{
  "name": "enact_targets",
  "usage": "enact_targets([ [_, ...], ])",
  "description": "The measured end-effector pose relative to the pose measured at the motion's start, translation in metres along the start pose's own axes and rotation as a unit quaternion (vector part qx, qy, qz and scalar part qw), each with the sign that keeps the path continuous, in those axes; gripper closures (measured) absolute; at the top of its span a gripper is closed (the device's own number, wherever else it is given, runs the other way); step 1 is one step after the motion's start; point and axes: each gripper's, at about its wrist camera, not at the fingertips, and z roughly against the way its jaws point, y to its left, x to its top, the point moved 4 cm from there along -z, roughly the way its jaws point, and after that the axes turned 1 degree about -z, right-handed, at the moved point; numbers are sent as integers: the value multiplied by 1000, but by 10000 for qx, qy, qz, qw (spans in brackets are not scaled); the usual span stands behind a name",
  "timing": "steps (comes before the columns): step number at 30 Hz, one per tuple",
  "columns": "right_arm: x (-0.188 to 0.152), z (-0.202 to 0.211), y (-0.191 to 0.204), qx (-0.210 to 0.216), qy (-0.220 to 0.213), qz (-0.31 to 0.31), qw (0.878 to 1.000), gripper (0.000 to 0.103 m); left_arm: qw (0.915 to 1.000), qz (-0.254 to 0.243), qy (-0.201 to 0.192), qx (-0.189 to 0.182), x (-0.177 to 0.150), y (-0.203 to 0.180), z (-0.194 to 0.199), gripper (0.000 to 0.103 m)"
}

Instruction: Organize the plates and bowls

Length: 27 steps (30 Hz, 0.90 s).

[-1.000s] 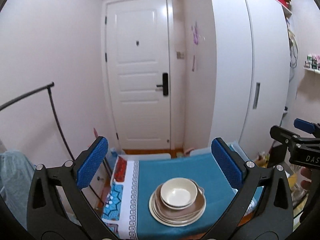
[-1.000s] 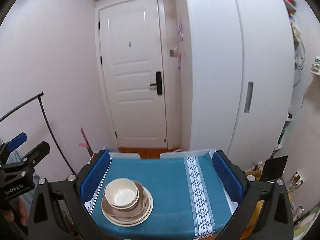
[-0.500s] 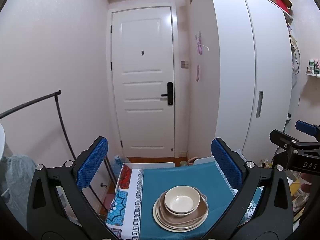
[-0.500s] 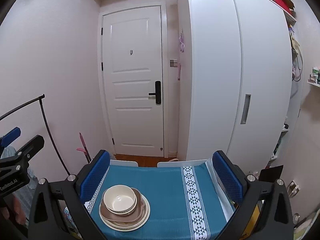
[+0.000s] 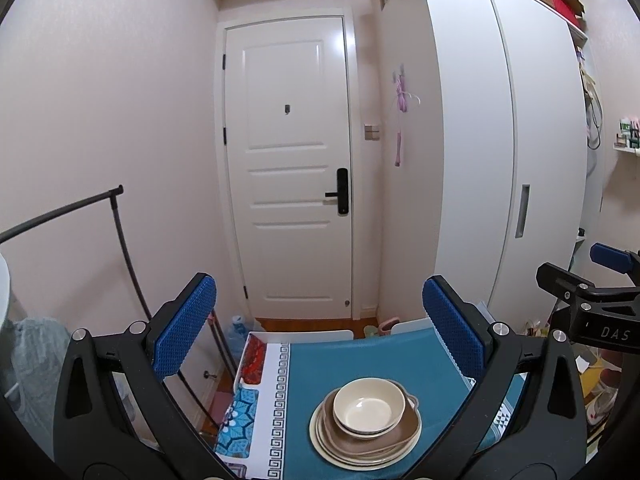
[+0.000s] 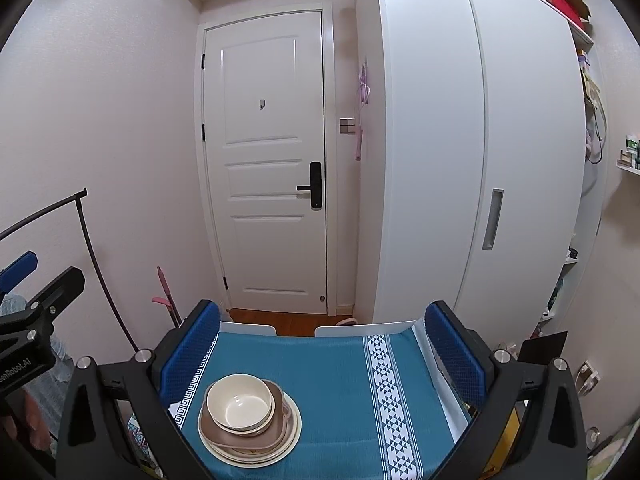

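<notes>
A stack of dishes sits on the bench (image 6: 340,364), which is covered by a teal cloth with white patterned bands. On top is a cream bowl (image 5: 369,406) (image 6: 240,402), nested in a second bowl whose rim shows just beneath it. These rest on a brown plate (image 5: 400,438) (image 6: 240,440), which in turn lies on cream plates (image 5: 320,440) (image 6: 290,436).

The left gripper (image 5: 319,330) is released, its blue-padded fingers spread wide and holding nothing. In the left wrist view the stack lies below and nearer than the fingertips, between the two fingers and a little right of centre, touching neither.

The right gripper (image 6: 322,346) is likewise spread wide and empty. In its view the stack lies at the near left of the bench, just beside the base of the left finger (image 6: 188,356) and well apart from the right one (image 6: 454,356).

Each gripper shows at the edge of the other's view, off to the side of the bench. Beyond the far edge stand a white door (image 6: 268,160) and a white wardrobe (image 6: 460,140).
</notes>
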Motion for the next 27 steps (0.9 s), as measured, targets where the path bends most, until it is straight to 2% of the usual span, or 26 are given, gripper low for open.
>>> enact_targets([
  [27, 8, -9, -2, -42, -58, -40, 10000, 1, 10000, -32, 57, -27, 7, 7, -14, 0],
])
